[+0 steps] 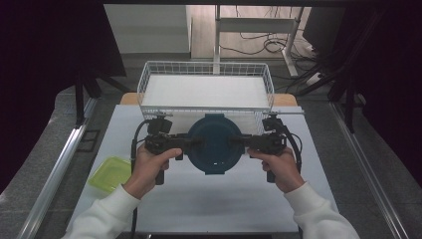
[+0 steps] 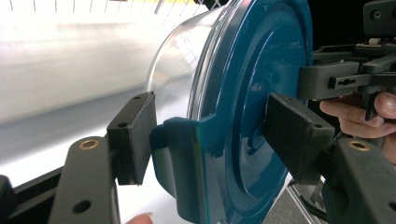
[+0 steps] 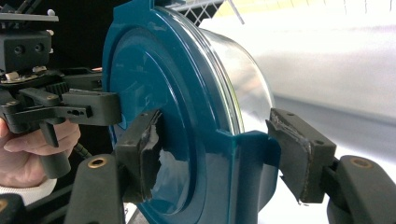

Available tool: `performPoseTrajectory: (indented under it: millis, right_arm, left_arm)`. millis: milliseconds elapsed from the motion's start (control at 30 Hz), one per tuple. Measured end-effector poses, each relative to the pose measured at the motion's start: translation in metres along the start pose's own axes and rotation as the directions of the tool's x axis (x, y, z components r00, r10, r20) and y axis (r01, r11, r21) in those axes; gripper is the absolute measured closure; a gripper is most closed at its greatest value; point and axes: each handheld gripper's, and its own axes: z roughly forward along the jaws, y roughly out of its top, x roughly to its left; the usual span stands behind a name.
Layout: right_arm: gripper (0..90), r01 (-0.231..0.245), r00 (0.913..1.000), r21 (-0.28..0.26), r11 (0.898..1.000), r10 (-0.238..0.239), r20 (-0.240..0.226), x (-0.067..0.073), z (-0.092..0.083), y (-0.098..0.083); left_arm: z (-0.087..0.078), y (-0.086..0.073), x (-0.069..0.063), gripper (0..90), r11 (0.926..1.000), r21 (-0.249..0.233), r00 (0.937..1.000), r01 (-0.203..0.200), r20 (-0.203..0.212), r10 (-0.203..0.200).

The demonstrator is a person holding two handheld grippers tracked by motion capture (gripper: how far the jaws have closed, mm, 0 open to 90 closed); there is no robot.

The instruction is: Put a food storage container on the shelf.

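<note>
Carrying step, by the look of it: round clear container with a dark teal plastic snap-on lid (image 1: 215, 143) held between 2 grippers above the white tabletop (image 1: 214, 199), just in front of the white wire basket (image 1: 206, 69) with its pale liner.

Left gripper (image 1: 198, 143) clamped on the latch tab at the lid's left edge; seen in the left gripper view (image 2: 205, 140) with 1 black pad under the tab and the other pressed on the lid's top face. Right gripper (image 1: 234, 141) closed the same way on the opposite tab; shown in the right gripper view (image 3: 212, 149) straddling the rim, 1 pad torn and ragged at its edge.

Likely next: lift and carry forward over the basket's near wire wall, then lower onto the liner. Calls for both hands moving together and level, since grip rests on 2 thin tabs alone; uneven pull could pop a latch or tilt the load.

Lid glossy, hard, moulded in concentric steps, with 4 squared flaps around the rim. Body smooth, transparent, cylindrical, apparently empty. Off to the left, a translucent lime-green rectangular tub (image 1: 110, 173), lying at the table's edge, well apart.
</note>
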Motion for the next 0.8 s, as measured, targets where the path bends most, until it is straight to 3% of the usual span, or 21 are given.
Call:
performPoseTrajectory:
  millis: [800]
  right_arm:
    - [36.6, 0.027, 0.9995, -0.042, 0.999, -0.028, -0.014, 0.007, -0.006, 0.057]
  left_arm:
    - [-0.012, 0.061, -0.003, 36.0, 0.9968, -0.048, 0.9980, -0.063, -0.009, 0.063]
